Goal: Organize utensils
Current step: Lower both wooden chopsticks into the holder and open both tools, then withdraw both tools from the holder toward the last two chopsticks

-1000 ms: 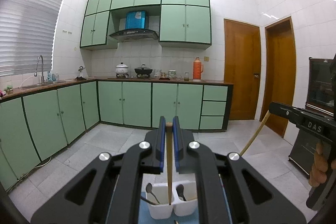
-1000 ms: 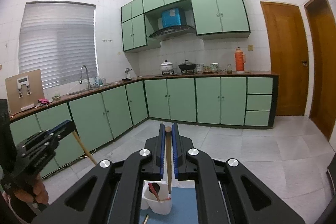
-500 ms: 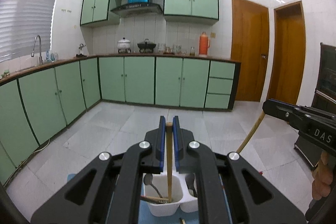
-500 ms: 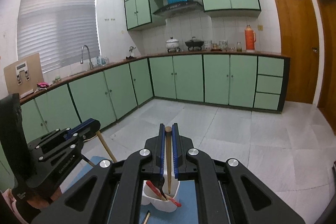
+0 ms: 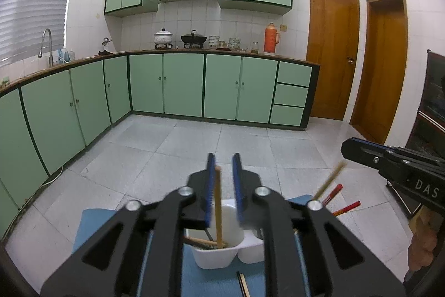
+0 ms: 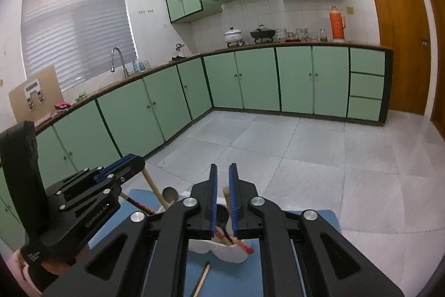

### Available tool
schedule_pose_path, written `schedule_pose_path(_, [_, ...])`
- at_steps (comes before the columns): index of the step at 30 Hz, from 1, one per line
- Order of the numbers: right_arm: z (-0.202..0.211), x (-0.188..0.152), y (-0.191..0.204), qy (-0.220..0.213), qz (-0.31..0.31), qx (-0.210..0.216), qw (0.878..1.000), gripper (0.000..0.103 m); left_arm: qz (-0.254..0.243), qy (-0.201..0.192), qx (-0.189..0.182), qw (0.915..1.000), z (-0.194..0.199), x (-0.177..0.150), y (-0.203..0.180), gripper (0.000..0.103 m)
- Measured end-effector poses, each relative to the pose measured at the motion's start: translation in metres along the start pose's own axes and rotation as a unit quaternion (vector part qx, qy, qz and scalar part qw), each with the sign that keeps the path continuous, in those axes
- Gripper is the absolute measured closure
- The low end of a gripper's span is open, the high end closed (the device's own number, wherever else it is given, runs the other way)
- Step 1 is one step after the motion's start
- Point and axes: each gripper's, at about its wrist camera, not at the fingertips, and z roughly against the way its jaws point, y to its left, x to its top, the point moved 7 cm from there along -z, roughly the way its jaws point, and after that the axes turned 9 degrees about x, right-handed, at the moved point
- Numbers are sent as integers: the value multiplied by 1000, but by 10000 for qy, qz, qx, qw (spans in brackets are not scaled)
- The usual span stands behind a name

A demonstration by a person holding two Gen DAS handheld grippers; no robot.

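Chopstick point(image 5: 217, 202) between parted left hand-held gripper point(image 5: 224, 174); right hand-held gripper point(image 6: 221, 194) parted, spoon point(image 6: 170, 194) visible only there

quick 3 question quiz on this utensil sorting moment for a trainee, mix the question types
1. True or false: the left gripper has its jaws clamped tight on the wooden chopstick.
2. What colour is the mat under the white utensil holder?
3. The red chopsticks stand in: A) the sink B) the holder C) a drawer

Key: 1 false, the jaws have just been opening with the chopstick loose between them, its tip in the holder; 2 blue; 3 B
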Motion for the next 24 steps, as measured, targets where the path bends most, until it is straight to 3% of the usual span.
schedule_pose_path(2, [8, 3, -3, -96, -29, -11, 9999, 83, 31, -76, 7, 10000, 6, 4, 1, 72])
schedule_pose_path(4, [21, 5, -4, -249, -46, -66, 9997, 74, 93, -136, -21, 9999, 14, 5, 3, 69])
schedule_pose_path(7, [39, 5, -2, -443, -18, -166, 9989, 68, 162, -300, -32, 9994, 34, 5, 7, 59])
schedule_pose_path(10, [62, -2, 3, -646, 13, -261, 9976, 52, 180, -469, -31, 9987, 61, -1, 8, 44])
schedule_pose_path(17, [103, -60, 21, -782, 45, -415, 9961, 46, 95, -510, -66, 9986, 109, -42, 1, 29])
schedule_pose_path(24, [110, -140, 32, -399, -352, -521, 9972, 46, -91, 2, 105, 9999, 127, -120, 9, 25])
